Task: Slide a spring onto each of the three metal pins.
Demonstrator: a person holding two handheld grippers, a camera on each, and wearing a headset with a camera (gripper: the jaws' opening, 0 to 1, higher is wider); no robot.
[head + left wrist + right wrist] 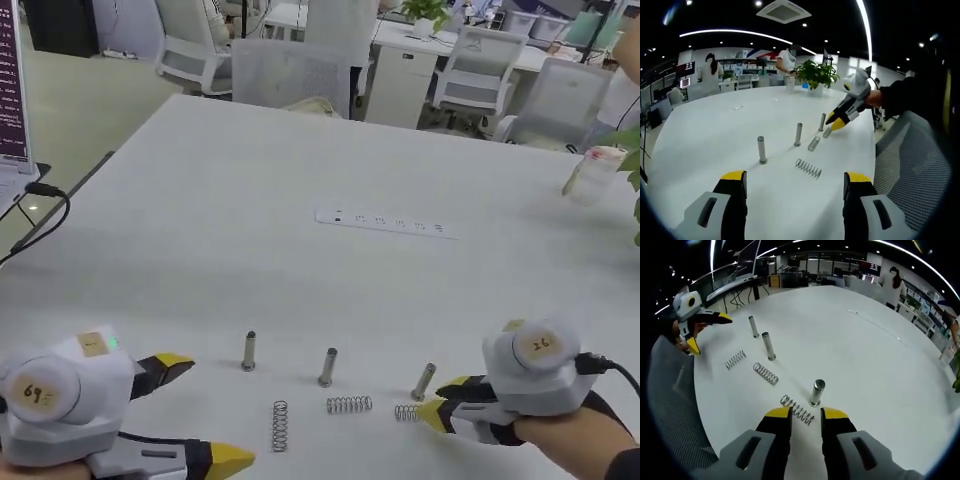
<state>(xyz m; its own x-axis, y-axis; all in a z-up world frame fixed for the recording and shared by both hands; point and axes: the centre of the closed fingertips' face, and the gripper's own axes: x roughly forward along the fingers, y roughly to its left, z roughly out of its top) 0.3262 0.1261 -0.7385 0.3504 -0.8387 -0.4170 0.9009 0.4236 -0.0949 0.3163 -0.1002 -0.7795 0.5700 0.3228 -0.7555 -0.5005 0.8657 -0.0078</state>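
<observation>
- Left tongs: released. My jaws stand spread wide over the near left part of the white table and grasp nothing.
- Right tongs: jaws drawn narrow but not clenched. The near end of the right spring lies in the gap between the yellow tips, with room on both sides. Nothing is grasped.
- Pins, three, metal: left pin, middle pin and right pin. All stand upright on the table in one row, and all are bare of springs.
- Springs, three: all lie flat on the table, on my side of the row.
  - Left spring: lies lengthwise toward me, between the left and middle pins' lines.
  - Middle spring: lies crosswise, near the middle pin's foot.
  - Right spring: just beside the right pin's foot; I cannot tell whether they touch.
- Power strip: white, flat at mid-table, well beyond the pins.
- Cable: black, at the table's left edge.
</observation>
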